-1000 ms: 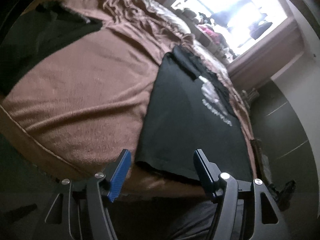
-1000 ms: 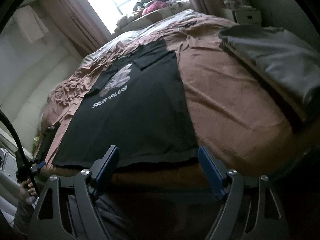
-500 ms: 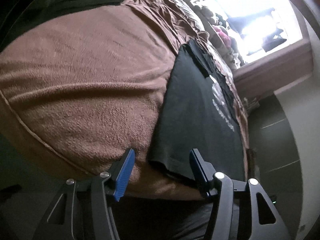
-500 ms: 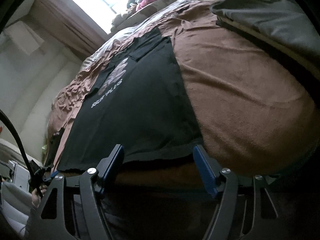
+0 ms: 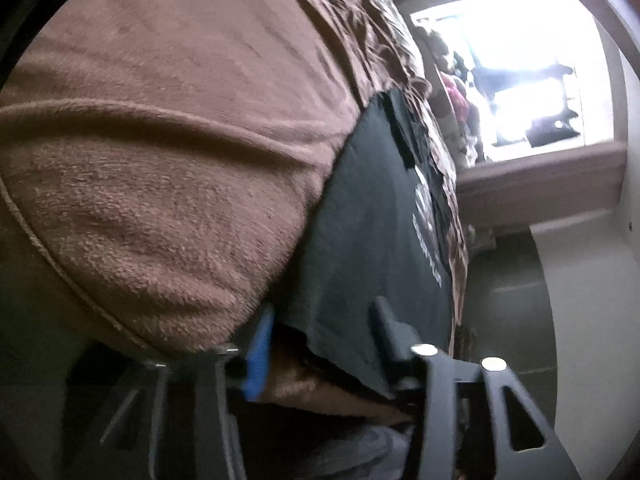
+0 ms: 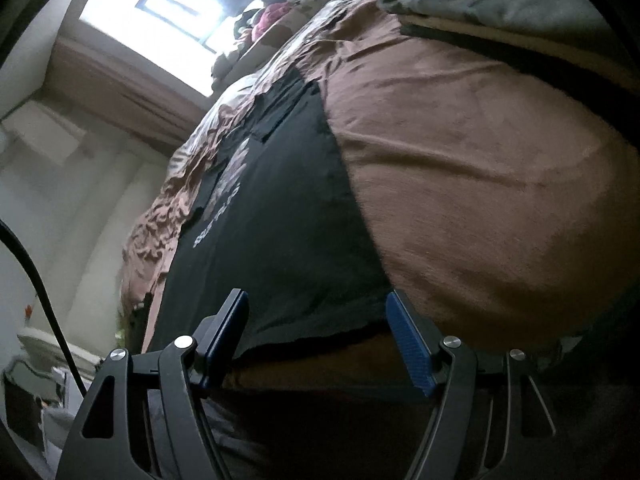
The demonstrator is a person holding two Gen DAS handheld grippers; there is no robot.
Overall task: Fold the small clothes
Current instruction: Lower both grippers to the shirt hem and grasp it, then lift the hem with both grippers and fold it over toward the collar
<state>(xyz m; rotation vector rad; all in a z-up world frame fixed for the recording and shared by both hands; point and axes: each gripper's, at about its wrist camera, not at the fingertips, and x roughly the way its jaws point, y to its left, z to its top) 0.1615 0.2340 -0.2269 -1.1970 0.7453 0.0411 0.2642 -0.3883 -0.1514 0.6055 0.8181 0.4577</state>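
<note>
**A:** What's nearest in the left wrist view?

**B:** The left claw, low at six o'clock. Its jaws are closing, and the near hem corner of the black T-shirt lies between them. The blue pad sits at the shirt's edge against the blanket; I cannot tell whether the pads press the cloth yet.

**A:** And the right one?

**B:** The right claw, also at six o'clock, stands apart. The other hem corner of the black T-shirt lies in the gap, with neither pad touching it.

**A:** Where is the shirt overall?

**B:** Flat on the bed, on the brown blanket, hem toward the claws. In the right view it runs from six toward eleven o'clock, its pale chest print face up.

**A:** Beyond that?

**B:** A folded grey cloth lies at one o'clock in the right view. Rumpled bedding and a heap of things sit at the far end under the bright window, at eleven o'clock. A black cable crosses at nine o'clock.
</note>
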